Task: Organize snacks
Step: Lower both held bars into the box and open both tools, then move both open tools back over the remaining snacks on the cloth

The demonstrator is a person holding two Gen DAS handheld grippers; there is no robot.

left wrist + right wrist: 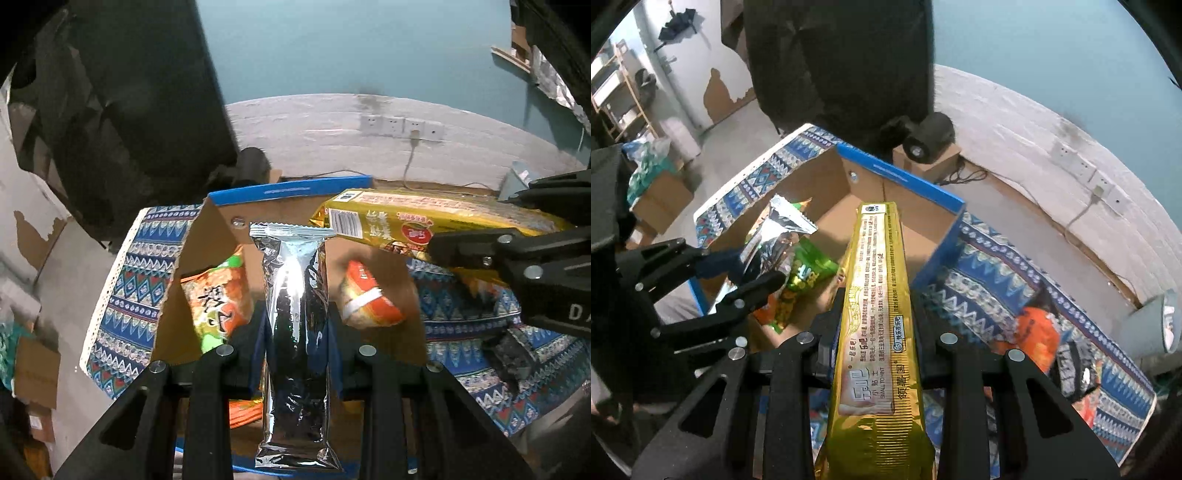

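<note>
The left gripper (295, 347) is clamped on a long silver foil snack packet (295, 332), the right gripper (875, 332) on a long gold foil biscuit packet (875, 314). Both packets hang above an open cardboard box with a blue rim (901, 177), holding orange-and-green snack bags (218, 299), on a blue patterned tablecloth (997, 273).

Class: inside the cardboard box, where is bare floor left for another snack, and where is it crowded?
Bare: the box floor along its far blue-edged wall. Crowded: the near side, with the green packet and orange packet.
</note>
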